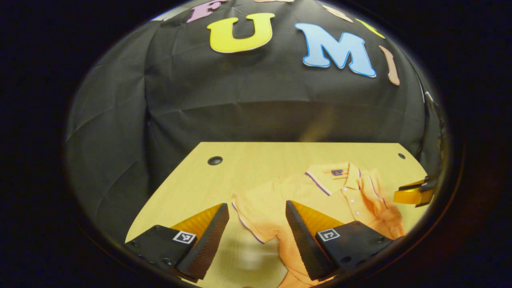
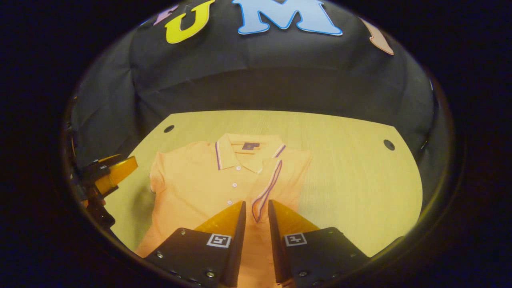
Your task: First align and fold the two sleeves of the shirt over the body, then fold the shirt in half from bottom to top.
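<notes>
One sleeve (image 2: 267, 188) of the orange polo shirt (image 2: 192, 188) is already lying folded across the body, its striped cuff pointing toward the near edge of the wooden table (image 2: 352, 176). The shirt is lying flat with its collar (image 2: 246, 154) toward the far wall. The right gripper (image 2: 256, 218) is hovering just above that cuff, its fingers parted narrowly with the cuff end showing in the gap; I cannot tell whether they are pinching cloth. The left gripper (image 1: 256, 226) is standing wide open and gripping nothing, poised over the other sleeve (image 1: 250, 212), which is spreading out flat on the table. I judge the sleeve step is half done. Next, the left gripper needs to be lowering onto that sleeve's hem, pinching it and carrying it across the buttons to match the first.
</notes>
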A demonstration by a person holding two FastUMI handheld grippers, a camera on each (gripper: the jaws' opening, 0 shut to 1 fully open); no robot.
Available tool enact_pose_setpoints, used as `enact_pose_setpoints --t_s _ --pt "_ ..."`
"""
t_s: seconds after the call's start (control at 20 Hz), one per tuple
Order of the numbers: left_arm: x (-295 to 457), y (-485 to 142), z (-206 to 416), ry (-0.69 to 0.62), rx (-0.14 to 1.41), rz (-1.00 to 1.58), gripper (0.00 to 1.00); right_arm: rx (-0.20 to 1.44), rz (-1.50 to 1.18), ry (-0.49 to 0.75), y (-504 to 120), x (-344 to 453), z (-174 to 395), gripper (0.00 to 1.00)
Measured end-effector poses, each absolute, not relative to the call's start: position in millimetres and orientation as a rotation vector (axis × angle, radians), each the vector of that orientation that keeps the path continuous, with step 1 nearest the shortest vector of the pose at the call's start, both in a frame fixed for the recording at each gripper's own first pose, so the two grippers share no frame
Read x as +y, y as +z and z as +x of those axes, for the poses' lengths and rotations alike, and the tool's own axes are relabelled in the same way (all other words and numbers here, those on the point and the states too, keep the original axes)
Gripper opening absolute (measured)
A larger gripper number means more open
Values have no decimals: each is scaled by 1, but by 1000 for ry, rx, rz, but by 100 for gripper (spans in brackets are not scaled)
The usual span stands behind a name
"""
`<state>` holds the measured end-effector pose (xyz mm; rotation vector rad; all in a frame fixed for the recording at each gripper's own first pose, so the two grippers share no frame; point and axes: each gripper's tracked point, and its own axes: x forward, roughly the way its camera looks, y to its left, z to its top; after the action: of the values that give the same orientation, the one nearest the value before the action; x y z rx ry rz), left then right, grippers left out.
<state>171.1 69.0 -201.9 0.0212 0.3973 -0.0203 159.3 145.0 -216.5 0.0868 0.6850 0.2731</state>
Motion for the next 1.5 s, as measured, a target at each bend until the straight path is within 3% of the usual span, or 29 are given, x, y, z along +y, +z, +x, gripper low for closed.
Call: enact_pose_setpoints --t_s 0.45,0.95,1.1,1.2,1.35,1.5 --pt "75 -274 194 0 543 -21 95 658 148 233 -181 121 132 34" --pt "74 -302 197 57 581 -56 94 670 182 196 -176 102 115 34" --pt "75 -301 203 63 559 -57 43 679 204 189 -180 100 112 34" --pt "74 -301 204 66 557 -51 17 680 200 185 -179 99 106 34" --pt "71 -299 205 67 556 -37 9 684 199 181 -178 93 100 34" --pt "67 -289 208 53 542 -1 8 682 207 166 -175 84 95 34"
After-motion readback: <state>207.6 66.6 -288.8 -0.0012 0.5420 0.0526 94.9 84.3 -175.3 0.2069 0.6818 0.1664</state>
